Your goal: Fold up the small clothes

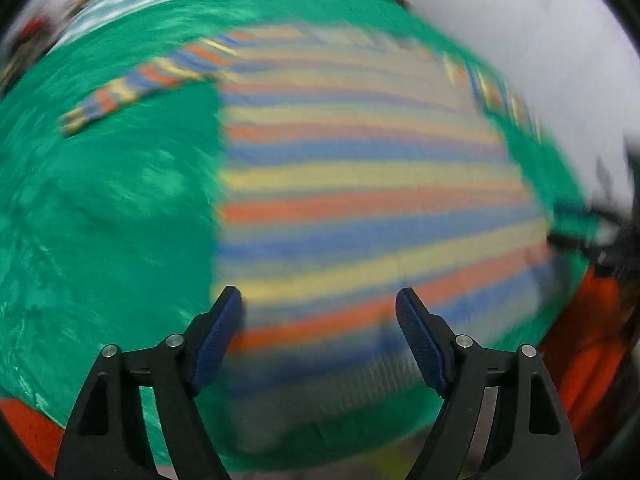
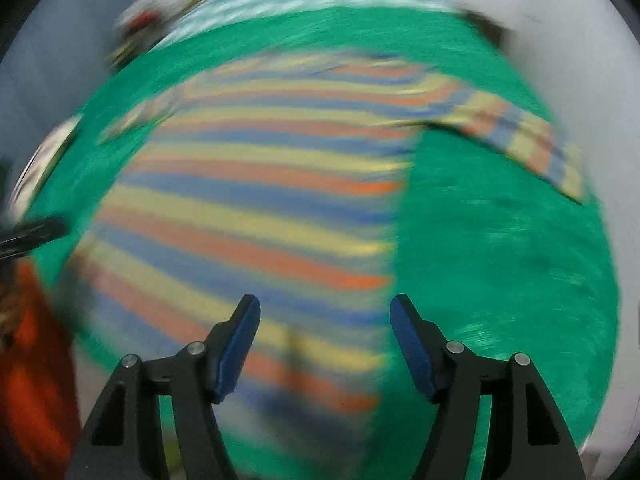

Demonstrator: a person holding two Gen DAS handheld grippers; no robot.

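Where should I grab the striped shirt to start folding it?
Probably the sleeve cuffs. The striped shirt lies flat on the green cloth, both sleeves spread outward. Take the left sleeve with the left gripper and the right sleeve with the right gripper, coming from above at each outer end. Both grippers are open.

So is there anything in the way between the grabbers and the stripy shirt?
Nothing visible. The striped shirt lies flat on the green cloth, and both the left gripper and right gripper hang open right above it. The pictures are blurry, though.
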